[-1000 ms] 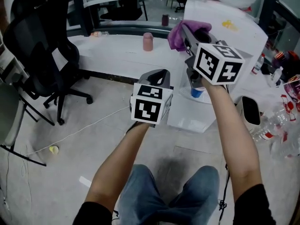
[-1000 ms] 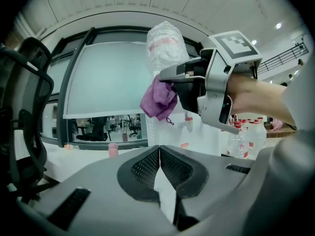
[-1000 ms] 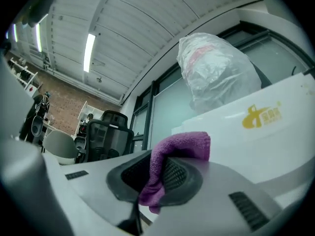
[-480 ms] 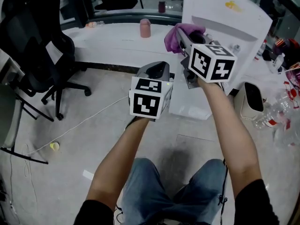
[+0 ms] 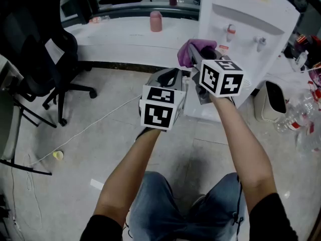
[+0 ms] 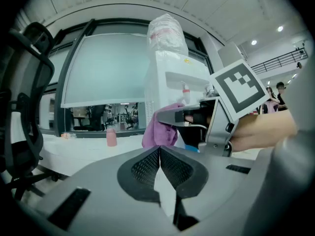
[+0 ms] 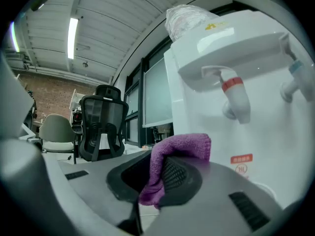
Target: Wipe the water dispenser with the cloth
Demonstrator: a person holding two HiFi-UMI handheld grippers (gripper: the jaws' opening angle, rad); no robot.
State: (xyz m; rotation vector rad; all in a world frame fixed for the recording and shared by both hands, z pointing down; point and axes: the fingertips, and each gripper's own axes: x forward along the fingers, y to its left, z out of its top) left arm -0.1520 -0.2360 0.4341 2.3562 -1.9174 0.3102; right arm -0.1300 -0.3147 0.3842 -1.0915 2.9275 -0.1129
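Right gripper point(image 7: 165, 176) clenched on purple cloth point(image 7: 182, 145) near water dispenser point(image 7: 261, 122), left gripper point(image 6: 160, 163) jaws together, empty, floor cable point(image 5: 95, 127) only in head view.

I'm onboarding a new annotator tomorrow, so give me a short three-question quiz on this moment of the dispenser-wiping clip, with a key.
1. Multiple choice: what does the right gripper hold? A) a purple cloth B) a paper cup C) nothing
2. True or false: the left gripper has its jaws wide apart.
3. Short answer: on the water dispenser, what colour band marks the tap nearer the cloth?
Key: 1 A. 2 False: they are together, with nothing between them. 3 Red.
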